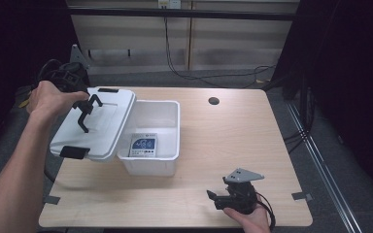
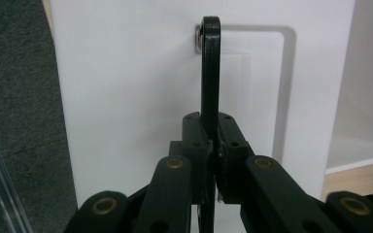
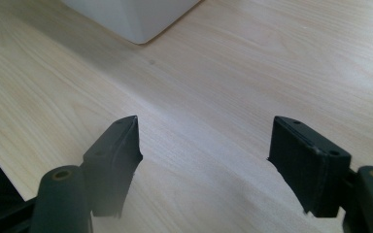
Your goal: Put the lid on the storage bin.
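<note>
Left gripper (image 2: 212,145) pinches the lid's handle (image 2: 210,73), lid (image 1: 94,124) seemingly tilted.

No legible text; blue-and-white label on packet (image 1: 143,144) in white box (image 1: 172,127) too small.

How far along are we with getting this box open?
Done: the lid is off the white box and tilted at its left, baring a blue-and-white packet inside. In hand: the left gripper is shut on the lid's black handle. Left: setting the lid down; the right gripper rests open over the table.
</note>
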Available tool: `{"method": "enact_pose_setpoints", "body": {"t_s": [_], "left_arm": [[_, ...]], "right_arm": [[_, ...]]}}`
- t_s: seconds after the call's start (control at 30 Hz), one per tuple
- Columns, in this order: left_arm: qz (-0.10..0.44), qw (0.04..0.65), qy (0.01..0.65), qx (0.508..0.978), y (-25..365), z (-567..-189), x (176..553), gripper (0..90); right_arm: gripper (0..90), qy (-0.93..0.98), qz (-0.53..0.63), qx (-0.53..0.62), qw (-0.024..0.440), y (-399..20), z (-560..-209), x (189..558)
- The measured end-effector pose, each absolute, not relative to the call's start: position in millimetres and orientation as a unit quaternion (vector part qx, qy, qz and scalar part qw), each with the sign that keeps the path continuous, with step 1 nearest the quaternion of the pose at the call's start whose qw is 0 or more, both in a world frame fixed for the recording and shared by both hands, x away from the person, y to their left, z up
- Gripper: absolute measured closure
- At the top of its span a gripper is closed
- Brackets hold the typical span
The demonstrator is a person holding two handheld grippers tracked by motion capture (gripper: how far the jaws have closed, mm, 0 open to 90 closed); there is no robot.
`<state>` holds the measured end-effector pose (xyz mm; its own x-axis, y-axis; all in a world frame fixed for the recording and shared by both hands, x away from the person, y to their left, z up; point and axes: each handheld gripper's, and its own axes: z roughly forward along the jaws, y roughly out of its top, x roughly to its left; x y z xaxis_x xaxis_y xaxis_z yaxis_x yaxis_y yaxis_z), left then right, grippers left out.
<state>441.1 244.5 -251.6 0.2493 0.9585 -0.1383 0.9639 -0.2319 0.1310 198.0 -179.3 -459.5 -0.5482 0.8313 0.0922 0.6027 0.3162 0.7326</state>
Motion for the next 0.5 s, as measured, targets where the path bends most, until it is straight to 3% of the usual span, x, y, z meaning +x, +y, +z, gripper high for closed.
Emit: {"method": "enact_pose_setpoints", "body": {"t_s": [0.5], "left_arm": [[-0.017,0.096,0.606,0.789,213,-252,444,84.9]], "right_arm": [[26.4,0.797,0.375,0.449,0.152,-180,-459,198]]}}
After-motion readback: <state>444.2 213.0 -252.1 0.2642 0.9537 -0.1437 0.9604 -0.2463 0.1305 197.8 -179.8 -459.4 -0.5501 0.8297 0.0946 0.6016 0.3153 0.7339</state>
